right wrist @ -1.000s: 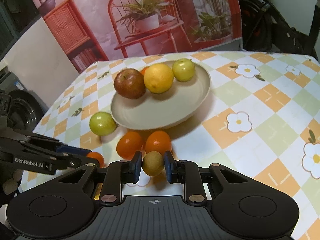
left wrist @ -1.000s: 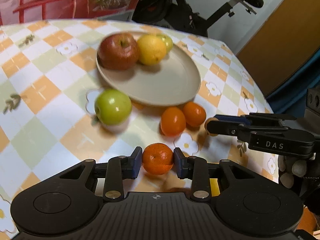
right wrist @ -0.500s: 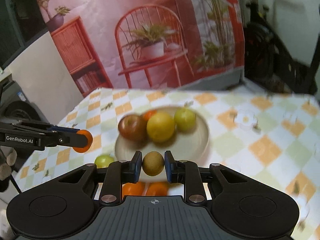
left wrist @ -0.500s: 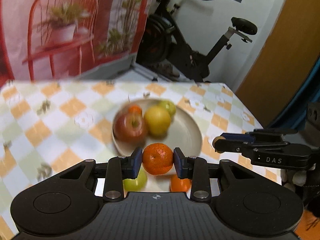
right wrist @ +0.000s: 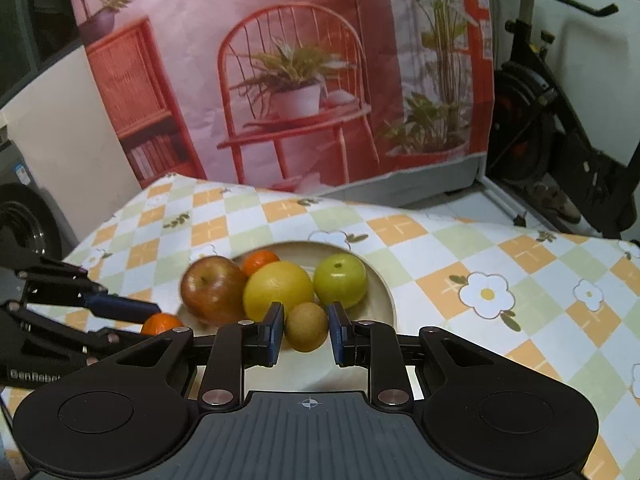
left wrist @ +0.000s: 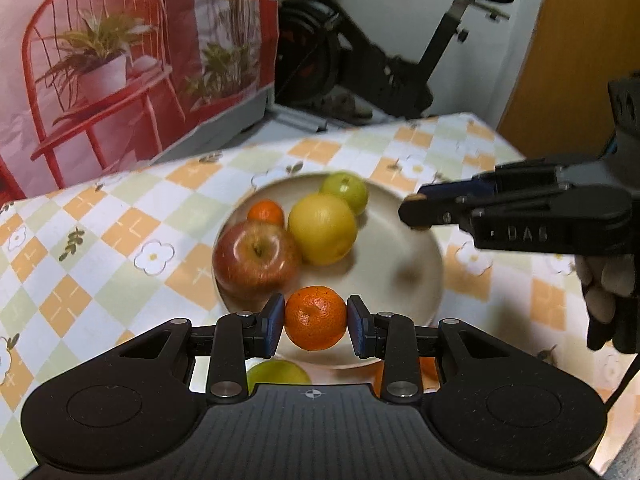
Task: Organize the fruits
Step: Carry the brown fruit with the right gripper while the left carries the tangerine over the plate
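Note:
My left gripper [left wrist: 315,323] is shut on a mandarin [left wrist: 315,322] and holds it above the near rim of the beige plate [left wrist: 404,264]. My right gripper [right wrist: 307,327] is shut on a brown kiwi [right wrist: 306,325] above the plate's [right wrist: 384,292] near side. On the plate lie a red apple [left wrist: 255,258], a yellow citrus [left wrist: 322,228], a green apple [left wrist: 345,192] and a small mandarin [left wrist: 265,212]. The right gripper shows at the right of the left wrist view [left wrist: 412,210]; the left gripper with its mandarin [right wrist: 160,324] shows at the left of the right wrist view.
A green apple [left wrist: 276,374] and an orange fruit [left wrist: 428,366] lie on the checked tablecloth [left wrist: 120,240] by the plate's near rim, partly hidden by my left gripper. A printed backdrop [right wrist: 280,80] and an exercise bike [left wrist: 380,60] stand behind the table.
Both grippers have lifted their fruits off the tablecloth and moved forward over the plate. The loose fruits on the cloth have dropped below the left gripper's view.

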Available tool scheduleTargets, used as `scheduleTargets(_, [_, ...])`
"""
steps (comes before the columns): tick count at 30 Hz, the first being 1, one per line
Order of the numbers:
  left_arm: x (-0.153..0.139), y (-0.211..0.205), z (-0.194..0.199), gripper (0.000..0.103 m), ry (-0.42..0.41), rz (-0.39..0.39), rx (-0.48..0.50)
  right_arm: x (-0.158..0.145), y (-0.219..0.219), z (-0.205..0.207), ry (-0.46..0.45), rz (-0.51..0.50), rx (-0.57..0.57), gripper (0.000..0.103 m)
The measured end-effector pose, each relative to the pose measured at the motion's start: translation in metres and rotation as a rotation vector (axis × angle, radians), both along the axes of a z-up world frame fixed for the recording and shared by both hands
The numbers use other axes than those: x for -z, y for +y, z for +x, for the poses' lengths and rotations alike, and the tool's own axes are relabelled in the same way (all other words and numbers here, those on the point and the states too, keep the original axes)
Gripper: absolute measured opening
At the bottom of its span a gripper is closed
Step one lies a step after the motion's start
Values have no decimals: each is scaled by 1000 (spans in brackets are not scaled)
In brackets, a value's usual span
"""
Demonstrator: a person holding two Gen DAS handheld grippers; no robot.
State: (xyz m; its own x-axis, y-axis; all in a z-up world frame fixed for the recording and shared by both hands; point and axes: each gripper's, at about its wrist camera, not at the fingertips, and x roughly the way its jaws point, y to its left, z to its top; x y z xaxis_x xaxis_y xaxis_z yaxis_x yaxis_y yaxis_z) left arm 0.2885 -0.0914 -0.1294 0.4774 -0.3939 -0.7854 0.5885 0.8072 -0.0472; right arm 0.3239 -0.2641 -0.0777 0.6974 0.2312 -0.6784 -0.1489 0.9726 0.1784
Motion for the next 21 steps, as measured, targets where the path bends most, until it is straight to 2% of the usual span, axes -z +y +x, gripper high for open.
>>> scheduleTargets(10, [17,-7,15,36,30,75,-12,33,-7,28,57,-14,-2,22])
scheduleTargets(21, [22,-6,18,36,36,112,-33,48,-1,42,69,-92,2,22])
